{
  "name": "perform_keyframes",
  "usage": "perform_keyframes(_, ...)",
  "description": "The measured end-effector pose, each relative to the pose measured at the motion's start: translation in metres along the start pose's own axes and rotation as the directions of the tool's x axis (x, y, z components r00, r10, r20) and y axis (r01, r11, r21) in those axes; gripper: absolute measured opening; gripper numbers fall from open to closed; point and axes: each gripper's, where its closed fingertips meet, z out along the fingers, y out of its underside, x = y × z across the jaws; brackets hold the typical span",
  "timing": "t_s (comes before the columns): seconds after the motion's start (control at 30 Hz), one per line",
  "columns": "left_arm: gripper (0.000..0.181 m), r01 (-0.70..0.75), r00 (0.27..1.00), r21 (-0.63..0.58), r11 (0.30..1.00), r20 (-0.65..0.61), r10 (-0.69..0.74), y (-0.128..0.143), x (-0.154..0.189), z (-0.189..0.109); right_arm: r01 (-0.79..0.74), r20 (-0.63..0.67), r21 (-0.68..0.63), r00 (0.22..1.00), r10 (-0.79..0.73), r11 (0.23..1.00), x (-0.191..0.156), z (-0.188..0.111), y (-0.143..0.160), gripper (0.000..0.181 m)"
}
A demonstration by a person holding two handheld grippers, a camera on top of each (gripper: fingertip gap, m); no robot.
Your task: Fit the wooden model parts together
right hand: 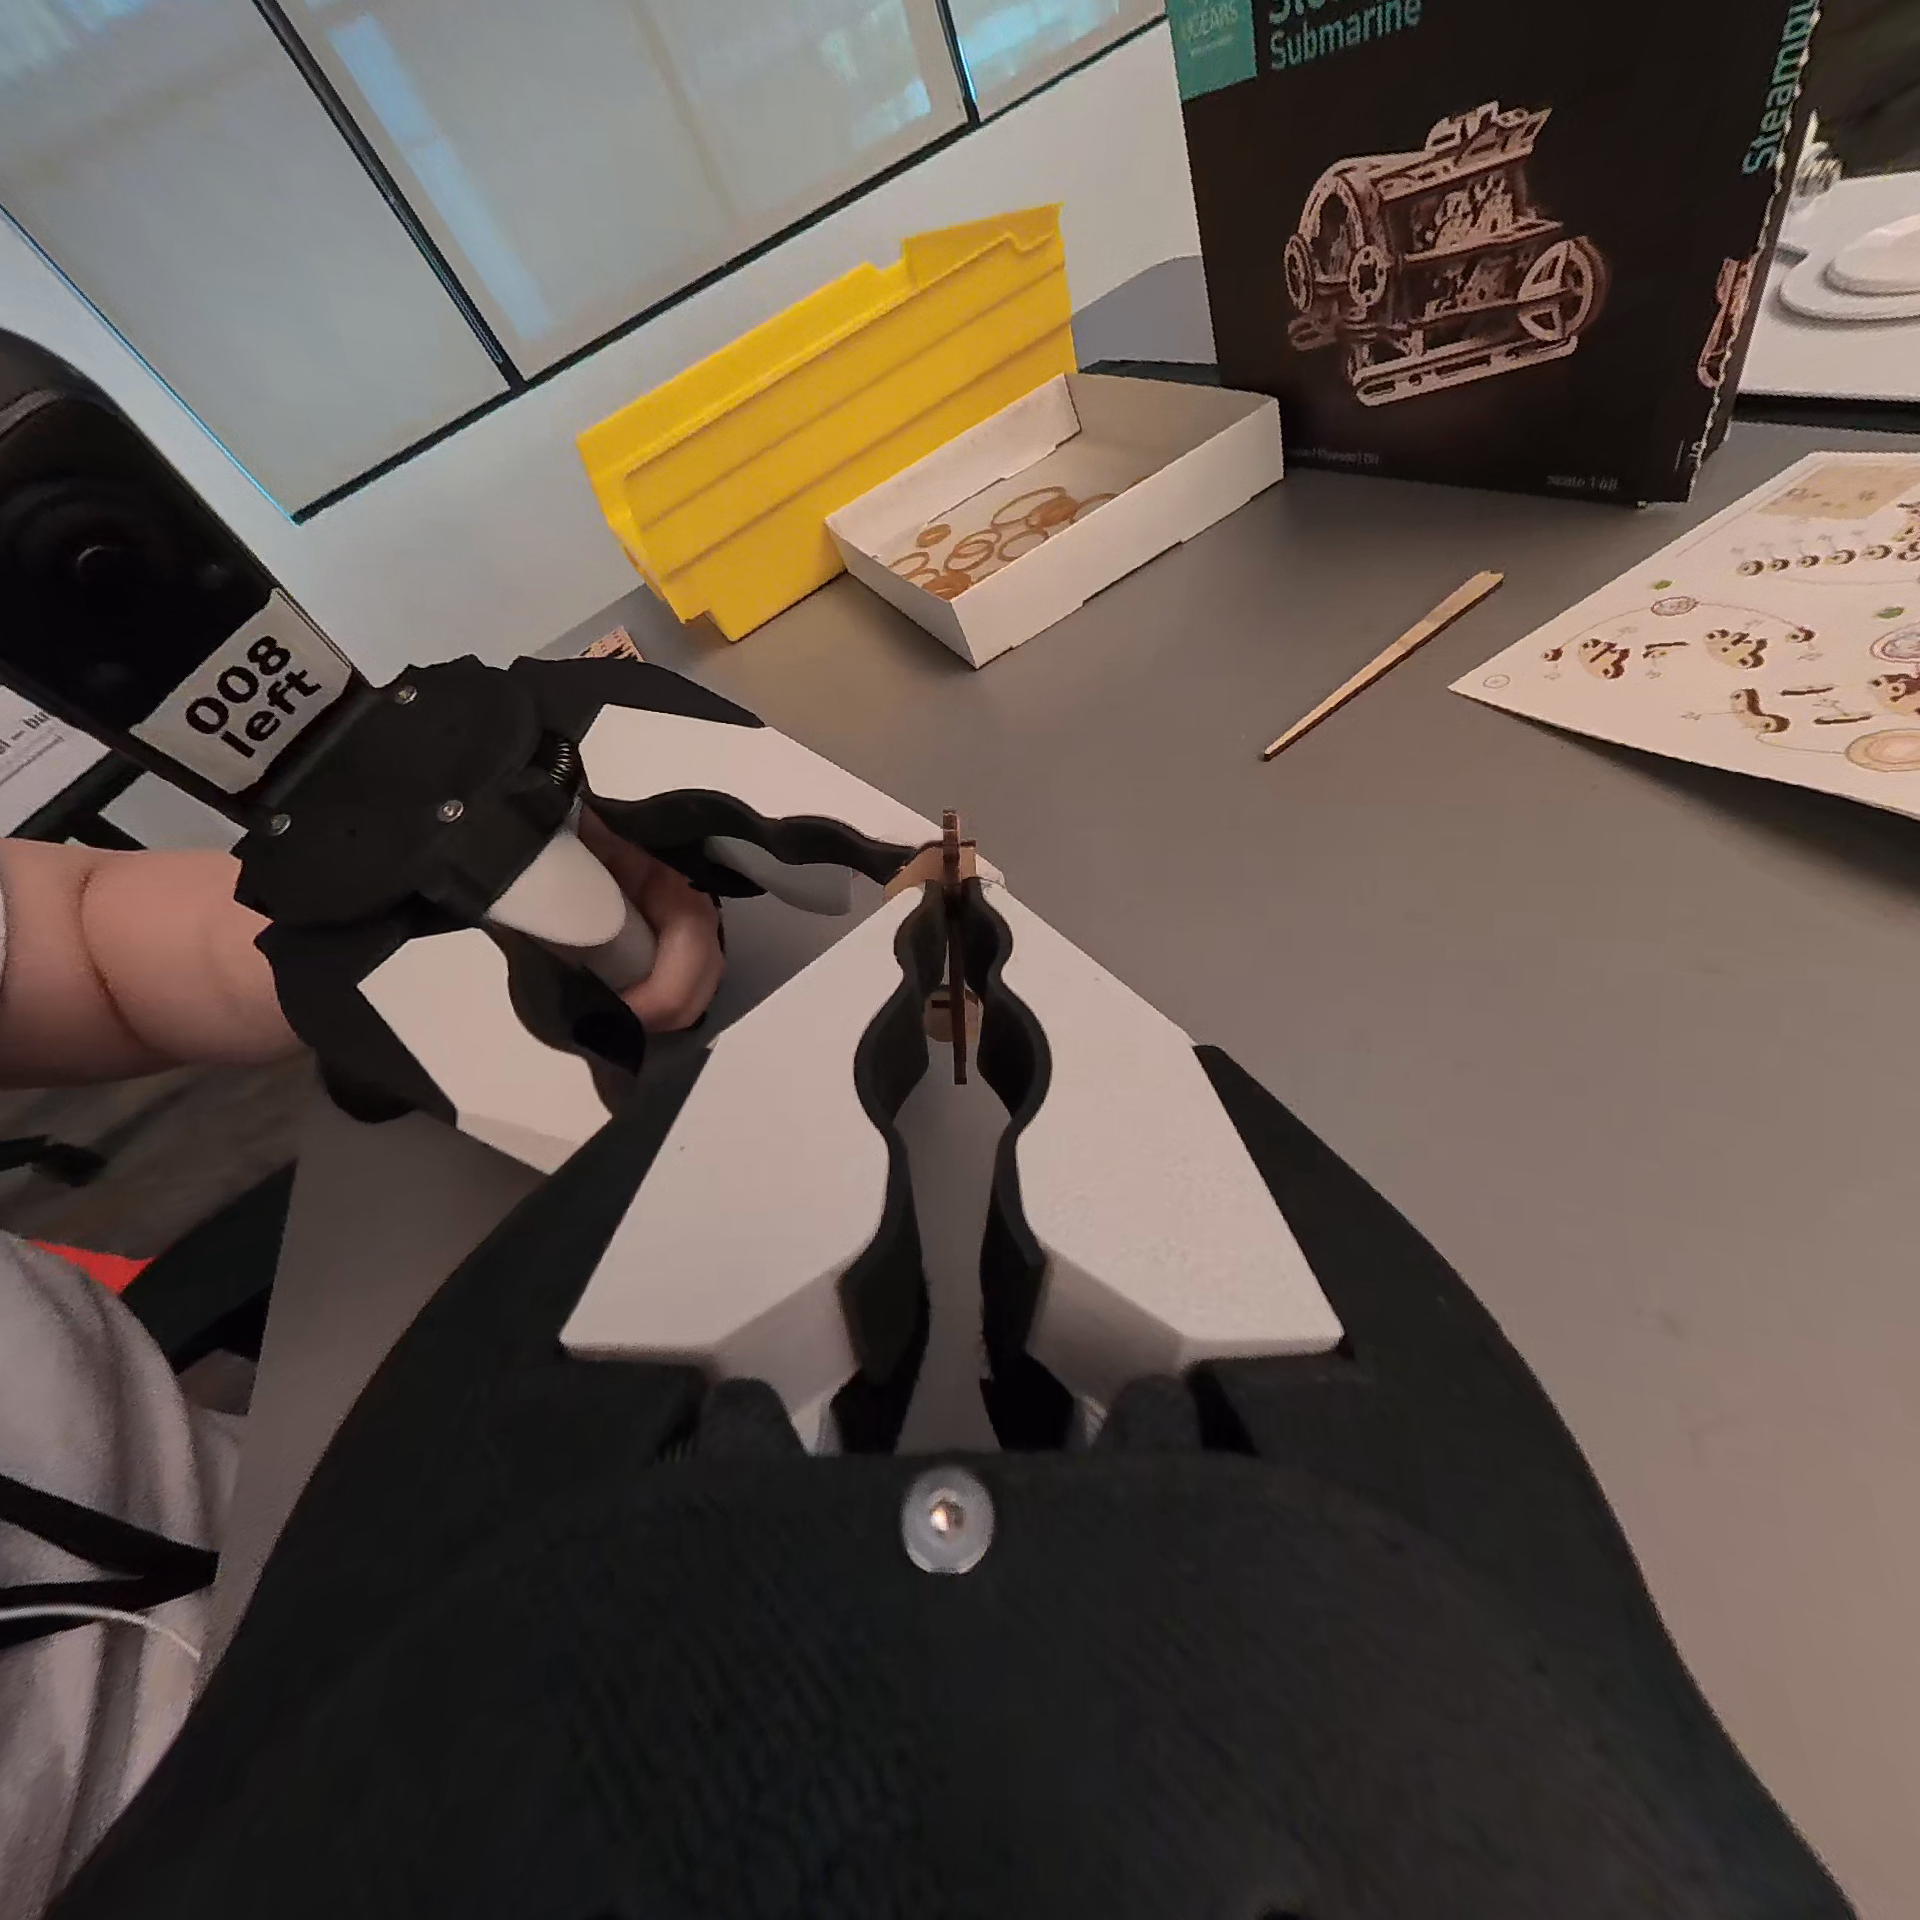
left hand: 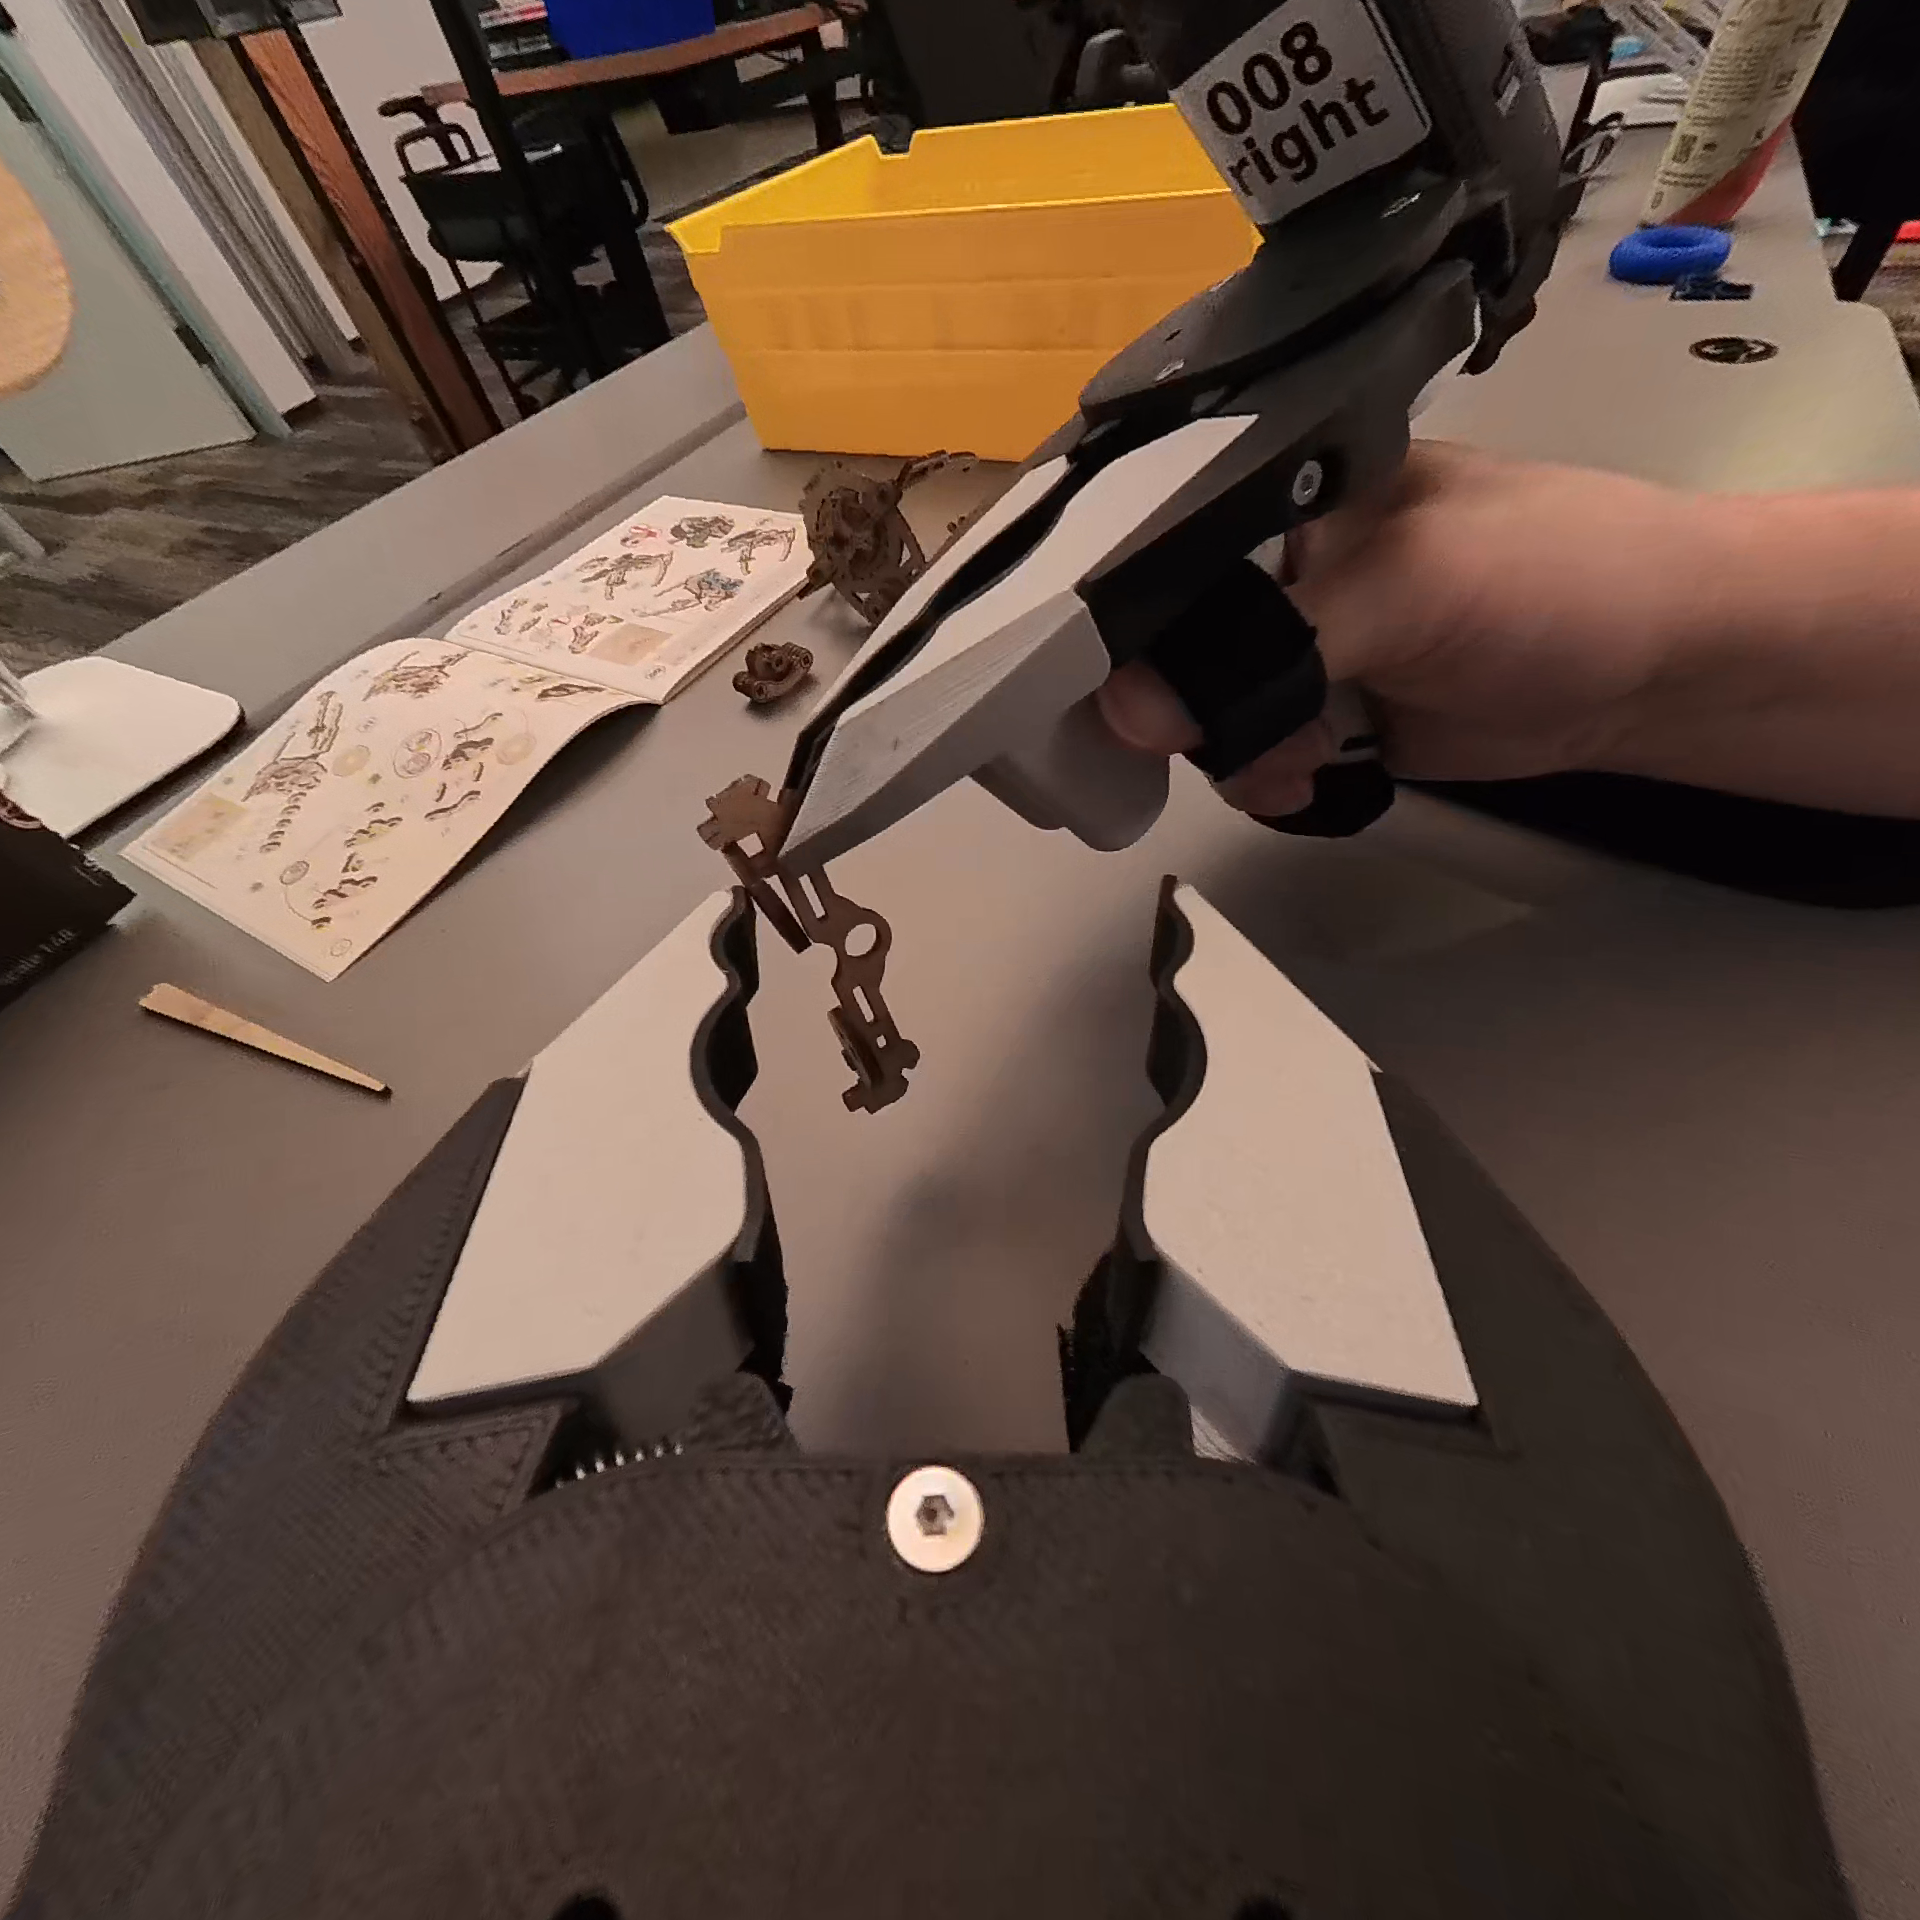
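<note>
My right gripper (right hand: 951, 914) is shut on a flat, dark wooden part with slots and a round hole (left hand: 857, 951), which shows edge-on in the right wrist view (right hand: 954, 997). It holds the part above the grey table (left hand: 1039, 1195). In the left wrist view the right gripper (left hand: 795, 831) reaches in from the upper right, and the part hangs between my left gripper's fingers. My left gripper (left hand: 956, 904) is open and empty. Its left fingertip (left hand: 740, 914) is close beside the part's upper end; I cannot tell if they touch.
A partly built wooden model (left hand: 868, 540) and a small wooden piece (left hand: 774, 670) lie by an open instruction booklet (left hand: 468, 707). Behind them stands a yellow bin (left hand: 966, 301). A wooden stick (right hand: 1382, 665), a white tray of rings (right hand: 1060, 520) and the black kit box (right hand: 1486, 239) are farther off. Left tips and right tips are each some 20 centimeters from the wooden stick (right hand: 1382, 665). The left camera catches it too, in the left wrist view (left hand: 264, 1040).
</note>
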Motion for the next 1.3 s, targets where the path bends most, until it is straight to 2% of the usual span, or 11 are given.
perform_keyframes(0.3,0.073,0.074,0.997,0.024,0.997,-0.020,-0.074,-0.003,-0.004,-0.002,0.057,-0.009,-0.014,0.998,-0.057,0.998,-0.002,0.003,0.001,0.002)
perform_keyframes(0.47,0.080,0.006,1.000,-0.015,1.000,0.002,-0.006,0.004,0.000,0.003,0.096,-0.031,-0.044,0.995,-0.098,0.994,0.001,0.004,0.006,0.002)
perform_keyframes(0.57,0.081,0.043,0.999,-0.012,0.999,-0.011,-0.043,0.004,0.002,0.003,0.057,-0.014,-0.030,0.998,-0.057,0.998,0.001,0.004,0.007,0.002)
perform_keyframes(0.63,0.075,0.065,0.998,-0.026,0.998,-0.012,-0.065,0.006,0.001,0.003,0.058,-0.016,-0.040,0.998,-0.059,0.997,0.001,0.004,0.010,0.002)
perform_keyframes(0.77,0.075,0.021,0.999,-0.055,0.998,0.028,-0.020,0.010,0.000,0.006,0.032,-0.020,-0.042,0.999,-0.033,0.999,0.002,0.005,0.012,0.002)
perform_keyframes(0.83,0.068,-0.009,0.999,-0.091,0.996,0.047,0.014,0.016,-0.002,0.007,0.016,-0.015,-0.061,1.000,-0.017,0.998,0.003,0.005,0.016,0.002)
perform_keyframes(1.3,0.068,-0.032,0.996,-0.108,0.994,0.084,0.042,0.018,-0.004,0.007,0.003,-0.027,-0.072,1.000,-0.005,0.997,0.003,0.008,0.017,0.001)
